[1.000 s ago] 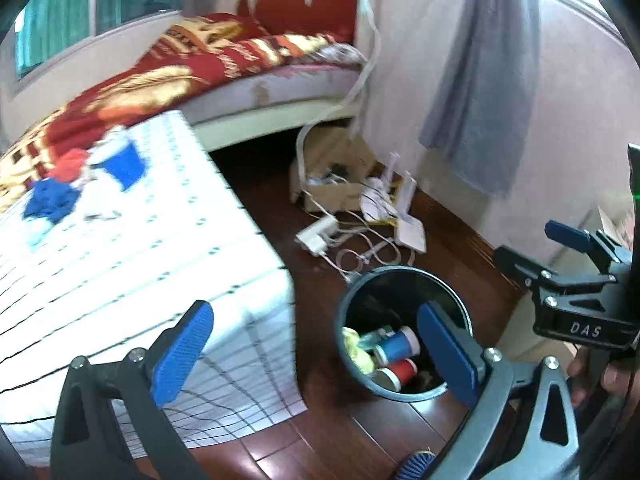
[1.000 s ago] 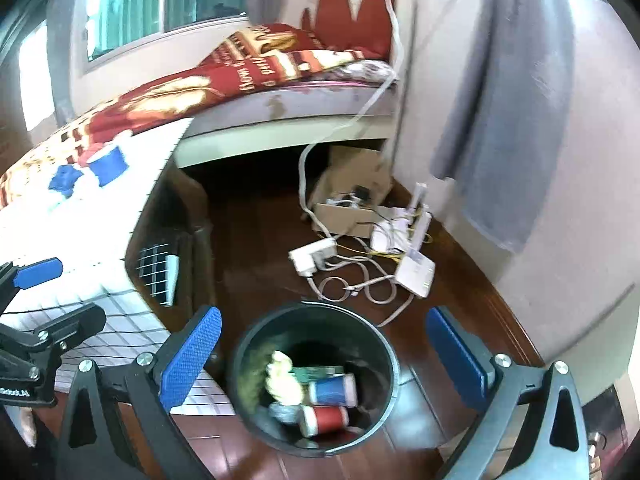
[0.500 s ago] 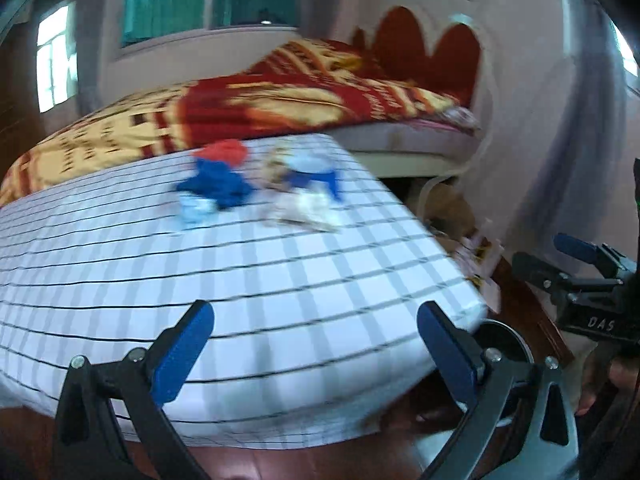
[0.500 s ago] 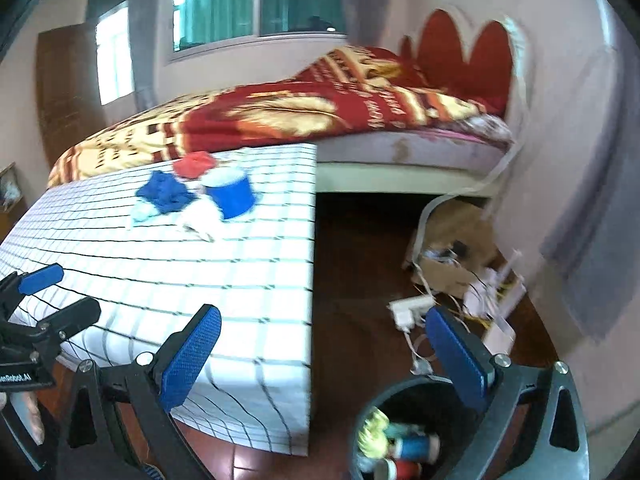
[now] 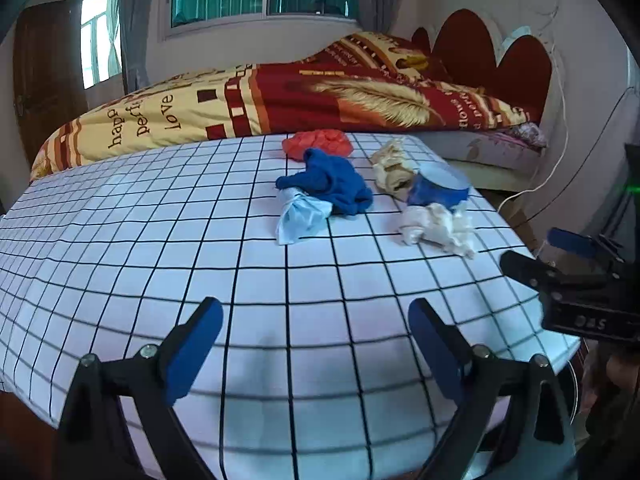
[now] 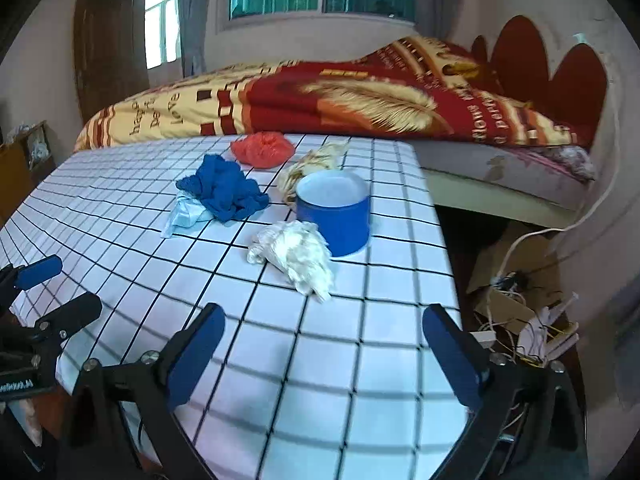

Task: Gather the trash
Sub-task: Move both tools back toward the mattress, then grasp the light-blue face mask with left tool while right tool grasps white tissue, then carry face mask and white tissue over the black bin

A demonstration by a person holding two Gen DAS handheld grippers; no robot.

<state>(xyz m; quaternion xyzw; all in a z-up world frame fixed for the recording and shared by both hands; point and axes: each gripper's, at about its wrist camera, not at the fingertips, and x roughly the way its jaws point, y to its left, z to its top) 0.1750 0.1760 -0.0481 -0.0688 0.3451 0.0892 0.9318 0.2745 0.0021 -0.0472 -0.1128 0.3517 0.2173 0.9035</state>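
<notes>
Both claws (image 5: 314, 344) (image 6: 322, 346) have swung from bin to bench, wide and empty; grabbing the tissue (image 6: 294, 254) at 12 o'clock could topple the cup (image 6: 333, 212).

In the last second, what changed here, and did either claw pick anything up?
Both claws swung up from the floor bin to face the checked table. Left gripper and right gripper stayed open and empty. The blue cup, white wad and blue cloth lie untouched.
</notes>
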